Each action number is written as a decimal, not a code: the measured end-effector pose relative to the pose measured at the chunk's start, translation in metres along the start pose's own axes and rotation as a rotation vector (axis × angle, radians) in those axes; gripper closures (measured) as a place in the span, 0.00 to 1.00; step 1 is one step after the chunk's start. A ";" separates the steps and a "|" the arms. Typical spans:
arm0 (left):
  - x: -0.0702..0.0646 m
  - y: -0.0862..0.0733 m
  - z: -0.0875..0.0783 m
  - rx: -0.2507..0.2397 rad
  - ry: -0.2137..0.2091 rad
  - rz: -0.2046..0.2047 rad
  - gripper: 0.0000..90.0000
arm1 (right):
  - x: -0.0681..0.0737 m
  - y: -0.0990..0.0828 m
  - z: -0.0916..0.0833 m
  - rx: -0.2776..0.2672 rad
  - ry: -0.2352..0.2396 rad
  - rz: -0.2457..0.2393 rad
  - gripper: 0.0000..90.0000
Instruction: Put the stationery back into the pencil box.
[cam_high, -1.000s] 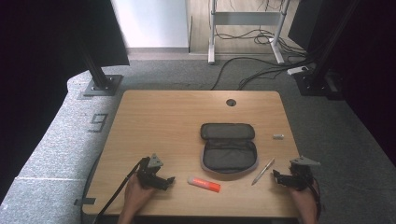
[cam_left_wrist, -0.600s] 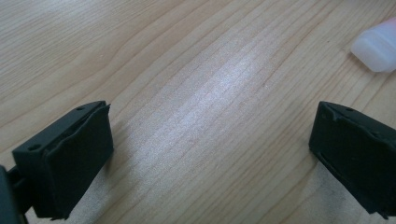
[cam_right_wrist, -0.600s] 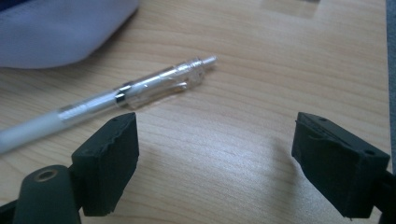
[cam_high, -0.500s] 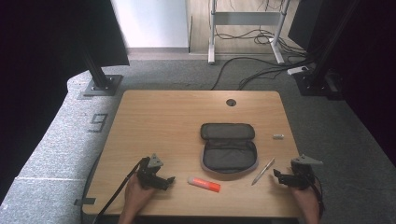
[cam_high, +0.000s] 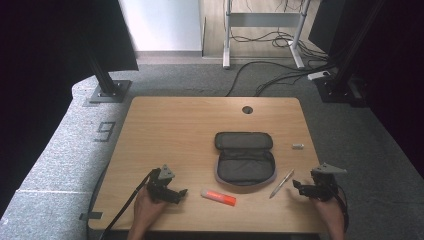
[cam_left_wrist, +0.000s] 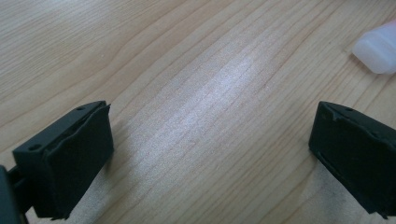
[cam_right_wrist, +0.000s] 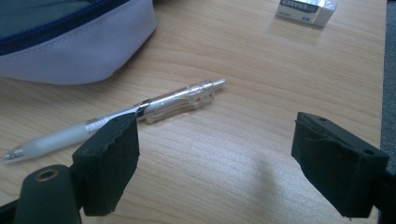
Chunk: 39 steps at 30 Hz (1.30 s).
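We've got the right gripper (cam_high: 301, 186) low at the bottom right of the high view, jaws wide apart and empty, aimed at the pen (cam_right_wrist: 121, 116). The pen lies flat on the table (cam_high: 175, 130), just right of the open case (cam_high: 245, 161), lower centre of that view; in the right gripper view it runs across the left half, tip at the far left. We judge it light, stiff and slick, likely to roll, so the frosted rubber grip near the tip looks the best hold. The left gripper (cam_high: 175, 192) sits at bottom left, jaws also wide and empty, with the glue stick (cam_high: 218, 197) just to its right. Against a second ago, hardly anything differs: the right gripper is a touch shifted and the pen untouched.
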<state>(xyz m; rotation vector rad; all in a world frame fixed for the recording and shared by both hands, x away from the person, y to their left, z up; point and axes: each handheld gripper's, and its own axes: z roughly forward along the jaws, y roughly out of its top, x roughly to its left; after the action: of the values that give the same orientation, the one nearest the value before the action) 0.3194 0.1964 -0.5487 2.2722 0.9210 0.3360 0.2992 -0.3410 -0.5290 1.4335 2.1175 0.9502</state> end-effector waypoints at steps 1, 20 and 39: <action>0.000 0.000 0.000 0.000 0.000 0.000 0.00 | 0.000 0.001 -0.001 -0.002 0.002 0.000 0.17; 0.000 0.000 0.000 0.000 0.000 0.000 0.00 | -0.003 0.035 -0.005 -0.019 -0.001 -0.042 0.17; 0.000 0.000 0.000 0.000 0.000 0.000 0.00 | -0.028 0.053 0.007 -0.040 0.007 -0.033 0.30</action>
<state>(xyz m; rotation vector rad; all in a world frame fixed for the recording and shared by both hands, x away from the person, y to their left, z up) 0.3194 0.1964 -0.5487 2.2722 0.9211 0.3356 0.3481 -0.3519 -0.4963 1.3729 2.1089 0.9812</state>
